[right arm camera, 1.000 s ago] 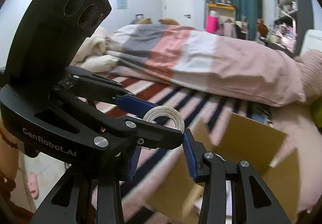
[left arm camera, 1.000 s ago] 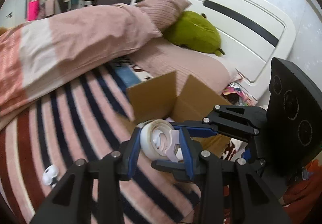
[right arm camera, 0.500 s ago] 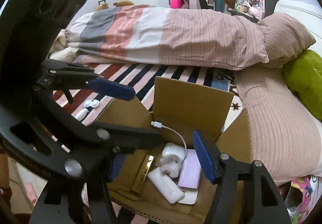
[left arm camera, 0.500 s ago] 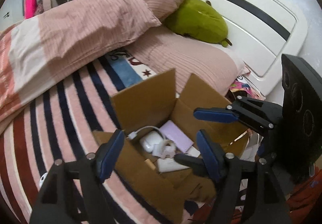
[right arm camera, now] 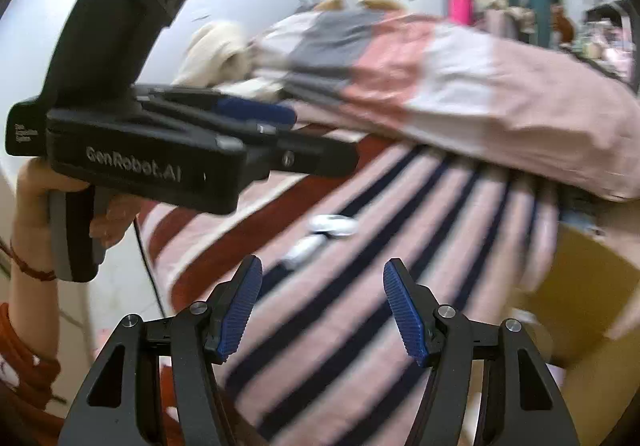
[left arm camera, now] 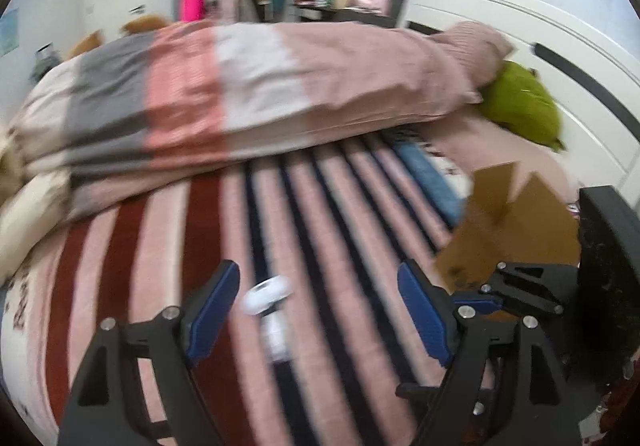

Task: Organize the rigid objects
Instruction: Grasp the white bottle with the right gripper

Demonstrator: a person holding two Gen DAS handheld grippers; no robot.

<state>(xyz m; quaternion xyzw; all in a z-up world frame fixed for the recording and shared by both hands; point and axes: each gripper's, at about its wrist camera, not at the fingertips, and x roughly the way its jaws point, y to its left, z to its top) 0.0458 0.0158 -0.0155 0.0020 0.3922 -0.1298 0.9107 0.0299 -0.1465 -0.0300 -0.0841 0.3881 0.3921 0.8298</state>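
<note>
two spread, empty tongs, left (left arm camera: 318, 310) and right (right arm camera: 322, 310), over two white gadgets (left arm camera: 267, 292) beside one cardboard box (left arm camera: 508, 230)

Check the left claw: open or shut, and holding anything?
Open and empty. The left claw shows its blue pads spread wide, with only striped blanket and two small white items between.

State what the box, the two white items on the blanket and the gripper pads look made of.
Box: brown cardboard, matte, folded flaps. White items: probably smooth plastic, slightly glossy; blur leaves it open. Left gripper pads: blue, ribbed, likely rubber.
</note>
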